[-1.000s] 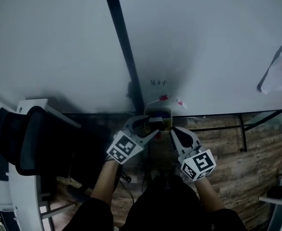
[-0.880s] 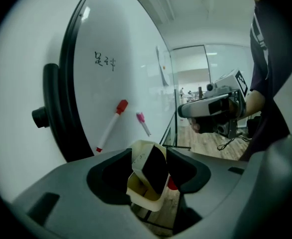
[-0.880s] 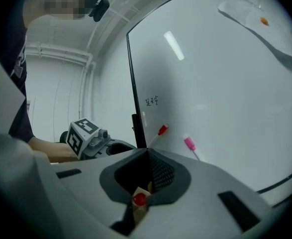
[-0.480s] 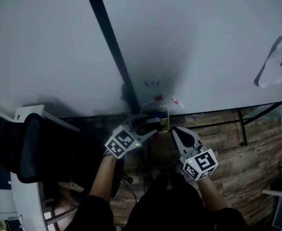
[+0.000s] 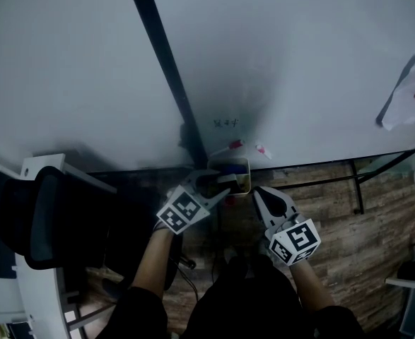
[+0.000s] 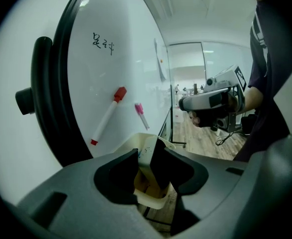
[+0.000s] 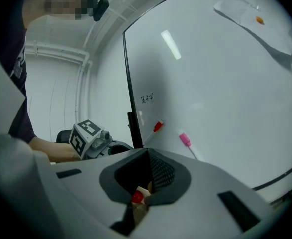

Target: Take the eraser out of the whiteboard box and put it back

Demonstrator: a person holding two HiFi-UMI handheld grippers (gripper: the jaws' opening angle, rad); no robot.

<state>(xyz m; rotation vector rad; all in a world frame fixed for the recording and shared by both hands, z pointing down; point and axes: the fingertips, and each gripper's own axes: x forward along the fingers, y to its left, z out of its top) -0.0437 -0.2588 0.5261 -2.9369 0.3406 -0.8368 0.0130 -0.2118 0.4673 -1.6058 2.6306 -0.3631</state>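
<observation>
As the left gripper [image 6: 145, 159] closes on the top of the eraser [image 6: 147, 151] standing in the whiteboard box [image 6: 153, 198] at the whiteboard's [image 5: 299, 62] 6 o'clock edge, a shallow pinch could let it slip back or tug the box, while the right gripper [image 5: 264, 193], pressed together, waits at the box's 4 o'clock.

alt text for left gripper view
The left gripper is closing its fingers on a pale eraser in a cream box at a whiteboard. A red marker and pink marker stick to the board; the right gripper hovers beyond.
</observation>
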